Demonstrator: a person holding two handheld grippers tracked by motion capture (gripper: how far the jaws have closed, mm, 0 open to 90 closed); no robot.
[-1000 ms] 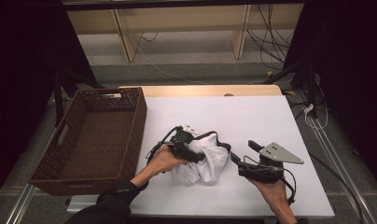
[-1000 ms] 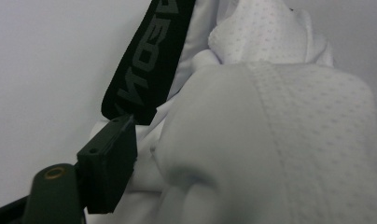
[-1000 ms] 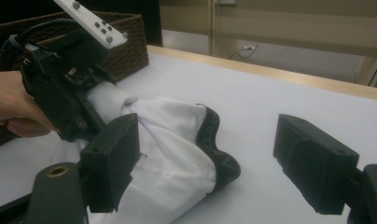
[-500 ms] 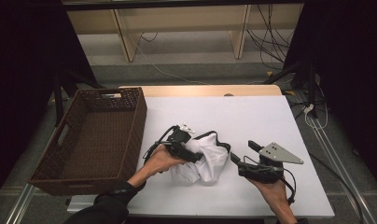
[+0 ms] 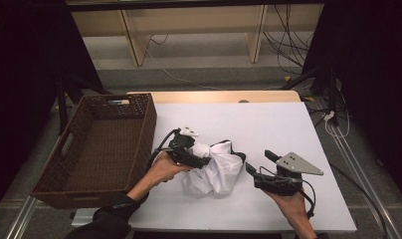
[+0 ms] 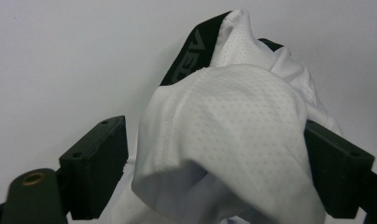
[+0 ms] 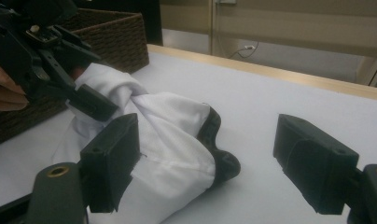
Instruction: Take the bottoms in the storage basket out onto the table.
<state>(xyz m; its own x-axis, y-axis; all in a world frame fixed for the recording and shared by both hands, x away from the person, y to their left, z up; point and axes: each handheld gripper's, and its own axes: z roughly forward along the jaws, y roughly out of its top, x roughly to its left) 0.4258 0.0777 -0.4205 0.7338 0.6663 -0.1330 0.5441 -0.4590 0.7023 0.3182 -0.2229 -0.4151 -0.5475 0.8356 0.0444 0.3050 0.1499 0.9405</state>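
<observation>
A: Where is the white garment?

B: Crumpled in a heap on the white counter, a little to the right of the brown wicker basket. Its black band shows along the far edge.

A: And the left tongs?

B: They sit over the left part of the heap. In the left gripper view a fold of the white cloth lies between the two black jaws, and there is a gap on the left jaw's side, so the pads do not squeeze it. The jaws have just been opening.

A: The right tongs?

B: Spread wide at the heap's right edge. The cloth lies against one jaw, the other stands clear, nothing gripped.
</observation>
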